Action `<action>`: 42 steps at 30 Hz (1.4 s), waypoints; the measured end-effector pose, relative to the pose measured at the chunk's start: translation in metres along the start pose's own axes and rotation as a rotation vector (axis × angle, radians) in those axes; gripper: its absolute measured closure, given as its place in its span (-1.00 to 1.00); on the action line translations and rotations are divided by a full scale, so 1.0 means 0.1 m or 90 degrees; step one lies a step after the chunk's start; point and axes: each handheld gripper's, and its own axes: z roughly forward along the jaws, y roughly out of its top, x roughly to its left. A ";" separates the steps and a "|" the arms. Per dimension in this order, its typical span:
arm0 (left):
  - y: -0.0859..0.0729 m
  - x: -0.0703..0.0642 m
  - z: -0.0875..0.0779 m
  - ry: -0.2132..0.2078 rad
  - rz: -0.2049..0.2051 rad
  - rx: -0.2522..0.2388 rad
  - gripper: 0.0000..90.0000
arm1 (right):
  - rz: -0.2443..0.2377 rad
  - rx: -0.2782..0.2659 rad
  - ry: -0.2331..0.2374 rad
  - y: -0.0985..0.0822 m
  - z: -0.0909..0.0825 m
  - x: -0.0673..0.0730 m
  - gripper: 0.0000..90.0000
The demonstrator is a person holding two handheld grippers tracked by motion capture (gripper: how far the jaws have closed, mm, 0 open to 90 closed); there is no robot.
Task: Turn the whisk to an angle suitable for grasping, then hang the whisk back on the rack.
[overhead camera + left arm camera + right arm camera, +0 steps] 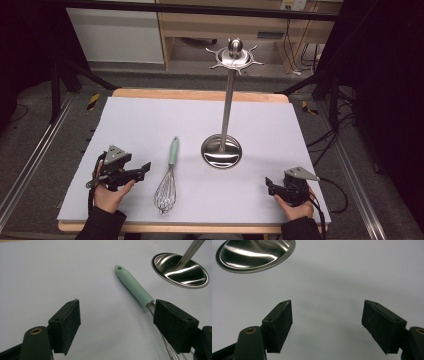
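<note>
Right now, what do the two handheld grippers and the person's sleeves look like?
Both the left gripper and the right gripper are black, each topped with a grey three-cornered plate. Their jaws end in flat, rectangular black pads with a rough face, joined by brass-coloured rivets. A black cable trails from each. The person wears dark sleeves.

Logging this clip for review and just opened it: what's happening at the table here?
Nothing is being handled yet. A person holds the left gripper and the right gripper near the table's front edge, both open and empty. A whisk with a mint-green handle lies flat between them, nearer the left gripper. Behind it stands a steel utensil stand, its hooks bare.
</note>
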 end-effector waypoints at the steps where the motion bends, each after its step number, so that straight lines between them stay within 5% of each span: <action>1: 0.01 -0.02 0.00 -0.003 0.002 -0.002 -0.54 | 0.001 0.001 0.003 0.00 0.00 0.00 -0.44; 42: 0.43 -0.37 0.20 -0.026 0.046 0.013 -0.44 | -0.001 -0.009 0.012 0.00 -0.01 0.00 -0.41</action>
